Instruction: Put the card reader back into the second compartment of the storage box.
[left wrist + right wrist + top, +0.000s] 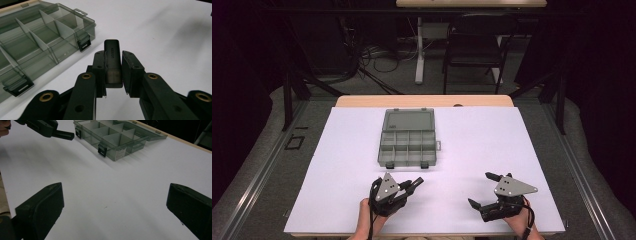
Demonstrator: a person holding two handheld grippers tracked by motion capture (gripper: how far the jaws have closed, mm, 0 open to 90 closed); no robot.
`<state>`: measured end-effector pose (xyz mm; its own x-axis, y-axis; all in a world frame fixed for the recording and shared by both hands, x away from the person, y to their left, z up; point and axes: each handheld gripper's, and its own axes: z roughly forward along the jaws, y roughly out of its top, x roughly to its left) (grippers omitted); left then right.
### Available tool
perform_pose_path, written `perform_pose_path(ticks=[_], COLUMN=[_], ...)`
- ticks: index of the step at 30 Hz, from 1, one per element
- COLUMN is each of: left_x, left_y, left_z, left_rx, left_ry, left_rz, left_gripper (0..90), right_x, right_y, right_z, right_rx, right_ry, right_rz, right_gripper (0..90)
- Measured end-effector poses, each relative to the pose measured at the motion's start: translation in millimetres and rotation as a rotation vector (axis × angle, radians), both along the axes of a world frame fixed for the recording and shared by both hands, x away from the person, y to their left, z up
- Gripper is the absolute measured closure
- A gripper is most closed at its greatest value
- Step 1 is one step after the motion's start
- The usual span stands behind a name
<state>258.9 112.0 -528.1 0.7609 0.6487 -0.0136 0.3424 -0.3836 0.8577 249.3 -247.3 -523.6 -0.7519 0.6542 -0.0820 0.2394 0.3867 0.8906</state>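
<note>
In the high view you cannot make out what your left gripper [414,184] carries: only a dark stub shows at its tips. The left gripper view settles it: the jaws are clenched on a small black block [113,62] with faint raised lettering on its top face, too small to read with certainty; its near end sits between the pads and its far end pokes out ahead, above the white table cover [162,32]. The open compartment box [37,47] lies just beside it to the left in that view, its far cells cut off by the frame edge. Your right gripper [112,210] stands released, jaws spread wide over bare cover, well apart from the box [408,138].
</note>
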Motion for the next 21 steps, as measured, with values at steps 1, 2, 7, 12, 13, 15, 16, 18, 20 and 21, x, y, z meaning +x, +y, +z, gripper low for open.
perform_pose_path(ticks=[1, 2, 7, 12, 13, 15, 16, 18, 20, 21], left_x=[0.4, 0.5, 2.3, 2.8, 3.0, 3.8, 4.0, 4.7, 5.3, 5.8], left_y=[0.6, 1.2, 3.0, 5.1, 5.4, 6.3, 6.9, 8.1, 9.2, 10.0], left_z=[0.4, 0.9, 2.5, 2.9, 3.0, 3.6, 4.0, 4.7, 5.5, 6.0], left_rx=[-0.001, -0.002, -0.007, -0.006, -0.010, -0.013, -0.013, -0.013, -0.016, -0.018], left_ry=[-0.001, -0.001, -0.007, -0.009, -0.006, -0.008, -0.010, -0.011, -0.013, -0.017], left_rz=[0.002, 0.005, 0.013, 0.019, 0.022, 0.026, 0.028, 0.029, 0.034, 0.037], left_gripper=[74.2, 74.3, 74.3, 74.3, 74.3, 74.3, 74.3, 74.3, 74.3, 74.2], right_x=[0.1, 0.1, -0.6, 0.2, 0.1, 0.1, 0.1, 0.2, 0.1, 0.2], right_y=[0.0, 0.0, -1.1, 0.2, 0.3, 0.1, -0.1, 0.1, 0.2, 0.1], right_z=[0.0, 0.0, 0.1, -0.1, 0.0, -0.1, -0.1, -0.5, -0.5, -0.5], right_rx=[0.000, 0.000, 0.001, -0.003, -0.005, -0.001, -0.001, -0.001, -0.003, -0.002], right_ry=[0.000, 0.000, 0.000, 0.000, 0.002, 0.002, 0.004, 0.006, 0.006, 0.005], right_rz=[0.000, 0.000, -0.002, 0.003, 0.003, 0.002, 0.001, 0.003, 0.004, 0.005], right_gripper=[0.8, 0.8, 0.8, 0.8, 0.8, 0.8, 0.9, 0.9, 1.0, 1.0])
